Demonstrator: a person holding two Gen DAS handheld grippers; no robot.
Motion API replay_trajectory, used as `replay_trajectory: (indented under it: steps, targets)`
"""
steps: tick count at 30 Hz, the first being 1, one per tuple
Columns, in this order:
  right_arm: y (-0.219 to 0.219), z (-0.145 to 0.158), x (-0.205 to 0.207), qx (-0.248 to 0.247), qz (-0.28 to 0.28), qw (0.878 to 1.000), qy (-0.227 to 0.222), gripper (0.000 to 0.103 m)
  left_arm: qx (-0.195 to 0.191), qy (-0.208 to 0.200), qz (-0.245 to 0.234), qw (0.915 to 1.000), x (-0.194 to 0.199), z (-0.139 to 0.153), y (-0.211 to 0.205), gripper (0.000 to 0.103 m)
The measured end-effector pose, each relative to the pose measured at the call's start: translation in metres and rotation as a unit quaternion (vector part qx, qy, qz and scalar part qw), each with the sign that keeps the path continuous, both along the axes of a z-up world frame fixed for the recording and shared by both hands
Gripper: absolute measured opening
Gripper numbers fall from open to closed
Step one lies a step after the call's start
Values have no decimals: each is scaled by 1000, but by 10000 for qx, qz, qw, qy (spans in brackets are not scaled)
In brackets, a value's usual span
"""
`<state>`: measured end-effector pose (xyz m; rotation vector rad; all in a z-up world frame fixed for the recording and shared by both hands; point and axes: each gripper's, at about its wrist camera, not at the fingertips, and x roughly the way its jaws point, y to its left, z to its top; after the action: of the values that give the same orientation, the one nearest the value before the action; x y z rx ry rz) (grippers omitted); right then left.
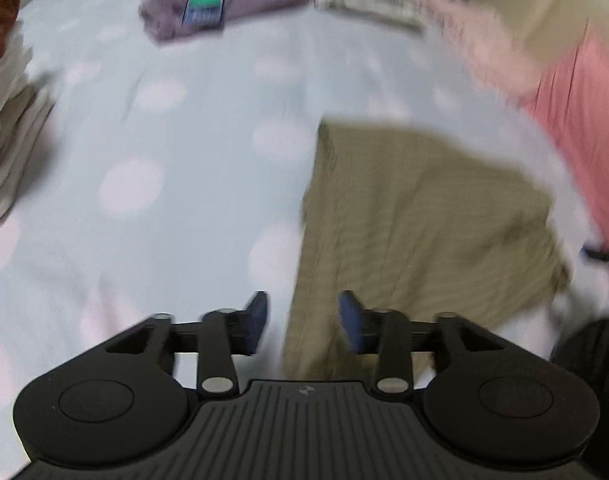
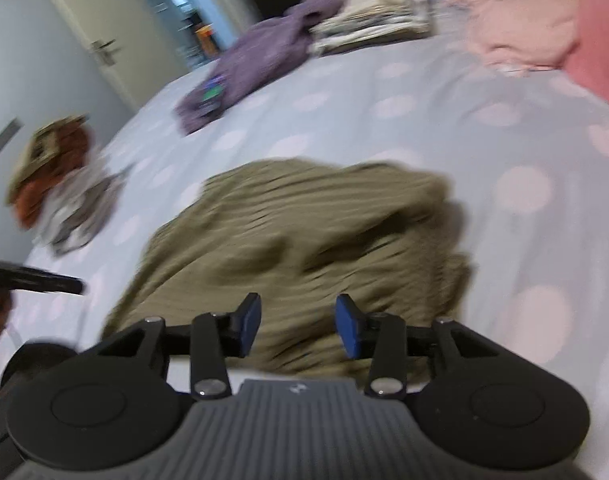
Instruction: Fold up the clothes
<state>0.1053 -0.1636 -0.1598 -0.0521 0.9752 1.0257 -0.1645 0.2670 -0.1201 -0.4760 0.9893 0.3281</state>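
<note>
**A:** Is anything sitting in a basket or a box?

**B:** No container shows in either view. Everything lies straight on the bedspread [image 1: 176, 128], pale blue-grey with large pale pink dots.

**A:** Where is the garment being folded?

**B:** An olive ribbed garment [image 2: 304, 236] lies near the close edge of the bed. In the left wrist view it looks flat, with a straight left edge and a squared far corner. In the right wrist view its surface is rumpled, with soft folds and shadowed dips. Both pictures are blurred, so finer detail is lost.

**A:** And the two tongs?

**B:** The left gripper [image 1: 302, 322] has its blue pads apart and holds nothing; it hangs over the garment's left edge. The right gripper [image 2: 298, 326] also stands apart and empty, above the garment's near part.

**A:** What else is on the bed?

**B:** Far off, a purple garment [image 2: 260, 56] with a small bright rectangular item [image 1: 205, 0] resting on it; I cannot tell what it is. Just right of it is a stack of folded pale clothes [image 2: 368, 26], then a pink heap [image 2: 520, 28] at the far right. On the left edge lies a jumbled pile of clothes [image 2: 60, 184], rust and grey.
</note>
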Motion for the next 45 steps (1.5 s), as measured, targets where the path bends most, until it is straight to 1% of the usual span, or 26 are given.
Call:
replay_trajectory:
  steps: [3,5,7,10,12,14,18,19,20,21,22,23,24,27,30,31,32,34,36,38,39,40,41,43,44,45]
  targets:
    - [5,-8,36,-17,-195,9998,-61,55,-464,-666,-40,9967,31,-10,15,48]
    - [11,-14,60,-63,-252,9996,-82,62,-698,-826,-164,9940,57,-21,25,48]
    - [16,-20,83,-99,-359,9993,-65,63,-638,-616,-248,9958,84,-35,29,48]
    - [17,-36,115,-10,-608,9977,295,64,-542,-294,-373,9974,123,-57,34,48]
    - [17,-53,134,32,-794,9942,723,65,-552,-38,-384,9977,138,-70,33,48]
    - [15,-73,149,115,-931,9879,1234,66,-566,34,-397,9976,146,-76,31,48]
    - [8,-107,164,806,-1021,9685,2123,66,-741,14,-429,9963,155,-84,32,48]
    - [9,-114,166,915,-1024,9650,2236,64,-746,47,-436,9962,157,-87,33,48]
    - [11,-118,167,968,-964,9643,2268,55,-729,72,-433,9964,158,-88,34,48]
    - [12,-118,166,1009,-870,9664,2198,22,-717,86,-419,9965,160,-89,35,48]
    - [14,-114,163,1061,-775,9692,2080,16,-705,99,-404,9966,161,-90,36,48]
    - [15,-110,160,1112,-680,9718,1962,15,-690,58,-374,9969,160,-88,38,48]
    - [15,-103,155,1195,-545,9747,1807,9,-675,16,-343,9971,159,-87,39,48]
    - [10,-65,123,1416,62,9841,1071,9,-655,-159,-244,9974,153,-81,40,48]
    - [5,-31,77,1302,849,9876,242,9,-685,-354,-240,9967,148,-75,36,48]
    - [4,-26,65,1231,1003,9871,222,9,-693,-408,-271,9964,147,-73,34,48]
    - [4,-24,58,1173,1048,9869,346,9,-702,-462,-303,9960,147,-72,32,48]
    - [-1,-27,53,1285,974,9837,797,9,-692,-537,-354,9955,148,-69,29,48]
    - [-9,-30,52,1531,761,9771,1270,9,-666,-564,-376,9955,150,-69,29,48]
    - [-22,-35,58,1975,220,9653,1693,9,-671,-607,-345,9953,150,-68,31,48]
    - [-31,-40,62,2224,-192,9551,1948,9,-680,-632,-321,9952,148,-68,32,48]
    - [-41,-48,68,2454,-706,9401,2259,9,-699,-629,-287,9951,149,-69,33,48]
    - [-48,-59,75,2491,-1164,9262,2580,9,-719,-627,-253,9951,149,-70,34,48]
    - [-60,-87,89,2264,-2022,8975,3199,9,-724,-603,-214,9953,150,-72,35,48]
    - [-59,-98,95,2005,-2221,8955,3296,9,-703,-563,-225,9957,151,-74,34,48]
    - [-53,-106,101,1616,-2209,9069,3202,9,-682,-523,-236,9960,153,-76,34,48]
